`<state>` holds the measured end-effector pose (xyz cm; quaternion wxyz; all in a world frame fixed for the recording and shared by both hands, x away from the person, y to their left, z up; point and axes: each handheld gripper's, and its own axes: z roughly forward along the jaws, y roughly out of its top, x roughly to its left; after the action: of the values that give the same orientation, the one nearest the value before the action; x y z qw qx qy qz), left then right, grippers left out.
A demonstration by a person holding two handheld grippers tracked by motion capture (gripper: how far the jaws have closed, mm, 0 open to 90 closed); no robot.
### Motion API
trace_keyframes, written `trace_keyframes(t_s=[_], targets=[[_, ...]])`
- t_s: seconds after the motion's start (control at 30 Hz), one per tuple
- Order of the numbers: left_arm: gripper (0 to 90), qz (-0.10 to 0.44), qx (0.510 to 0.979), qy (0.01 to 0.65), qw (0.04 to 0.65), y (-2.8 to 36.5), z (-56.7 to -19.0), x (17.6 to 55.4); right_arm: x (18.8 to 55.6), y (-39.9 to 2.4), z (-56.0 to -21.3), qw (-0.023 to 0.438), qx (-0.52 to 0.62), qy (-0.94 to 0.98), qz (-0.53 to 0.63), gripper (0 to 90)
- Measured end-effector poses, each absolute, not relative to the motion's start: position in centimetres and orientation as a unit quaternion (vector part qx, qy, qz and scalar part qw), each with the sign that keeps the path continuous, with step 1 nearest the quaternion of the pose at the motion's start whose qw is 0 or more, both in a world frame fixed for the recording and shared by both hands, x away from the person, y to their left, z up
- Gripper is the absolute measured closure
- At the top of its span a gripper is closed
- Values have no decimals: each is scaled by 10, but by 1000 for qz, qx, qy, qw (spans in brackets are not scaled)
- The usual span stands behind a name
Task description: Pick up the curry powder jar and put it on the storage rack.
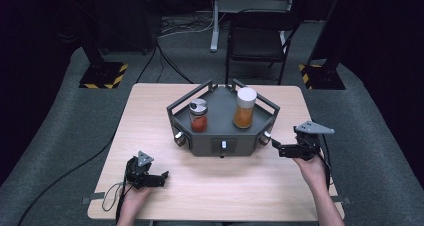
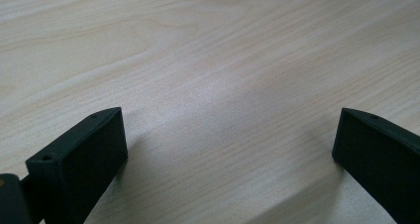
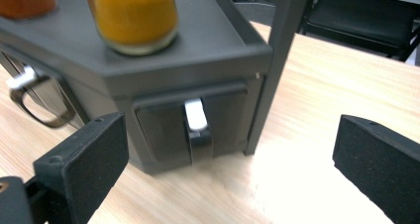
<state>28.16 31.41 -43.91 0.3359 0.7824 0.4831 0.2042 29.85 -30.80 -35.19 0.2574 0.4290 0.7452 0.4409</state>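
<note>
Dark hexagonal drawer stand [image 1: 222,136] at centre of worktop [image 1: 150,126], slightly toward the far edge. Small drawer fronts around its sides; the one nearest the right hand-held gripper [image 1: 284,150] carries a drawer handle [image 3: 197,122] with a white tab, seen straight ahead in the right gripper view. Likely the thing in hand: gripper lined up on that face, handle sitting between the spread jaws but still apart from them, no contact.

On the stand's top deck, railed corners keeping the load in: tall jar of orange-yellow powder [image 1: 245,107] with pale lid on the right, shorter red spice jar [image 1: 198,115] with silver cap on the left. Both upright, well apart from each other.

Right hand-held gripper: jaws wide, nothing between them, held just beside the stand's right front corner, pointing left toward it, forearm coming in from the lower right, wrist level.

Left hand-held gripper [image 1: 152,178]: jaws spread, empty, low over bare wood near the front left of the worktop, well apart from the stand. Reads as parked, waiting.

Black chair [image 1: 257,41] behind the worktop, on the floor.
</note>
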Motion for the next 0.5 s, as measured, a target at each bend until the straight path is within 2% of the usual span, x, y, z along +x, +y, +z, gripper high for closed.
trace_keyframes(t_s=[0.5], targets=[[0,204,782,483,336,314,-439,282,286,-325,-384,250,452,742,427,0]])
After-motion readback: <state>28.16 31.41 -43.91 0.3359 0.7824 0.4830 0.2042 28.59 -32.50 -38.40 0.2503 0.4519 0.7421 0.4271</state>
